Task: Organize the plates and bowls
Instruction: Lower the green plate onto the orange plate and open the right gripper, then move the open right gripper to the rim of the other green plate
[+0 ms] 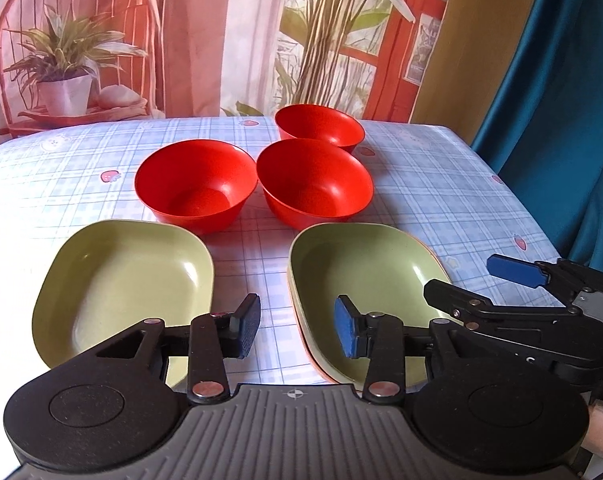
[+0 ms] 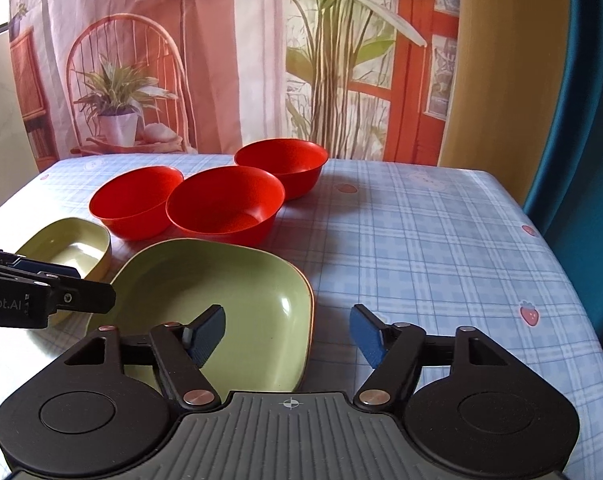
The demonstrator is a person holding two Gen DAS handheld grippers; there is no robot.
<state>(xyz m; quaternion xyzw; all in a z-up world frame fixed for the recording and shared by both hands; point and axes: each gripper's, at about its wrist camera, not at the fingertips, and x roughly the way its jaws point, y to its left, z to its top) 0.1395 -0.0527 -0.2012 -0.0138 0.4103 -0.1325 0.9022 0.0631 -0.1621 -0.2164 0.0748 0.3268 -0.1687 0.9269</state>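
Note:
Three red bowls stand on the checked tablecloth: one at left (image 1: pixel 195 184), one in the middle (image 1: pixel 314 182), one behind (image 1: pixel 319 126). Two green dishes lie in front: a single one at left (image 1: pixel 121 292) and one at right (image 1: pixel 365 280) that sits on an orange-rimmed dish beneath it. My left gripper (image 1: pixel 297 328) is open and empty, over the gap between the two green dishes. My right gripper (image 2: pixel 287 336) is open and empty; its left finger hangs over the right green dish (image 2: pixel 221 304), its right finger outside the rim. The bowls also show in the right wrist view (image 2: pixel 225 206).
The table's right edge (image 2: pixel 573 280) drops off next to a blue curtain (image 2: pixel 589 120). A printed backdrop cloth (image 1: pixel 221 40) hangs behind the table's far edge. The left gripper's body (image 2: pixel 41 296) shows at the left of the right wrist view.

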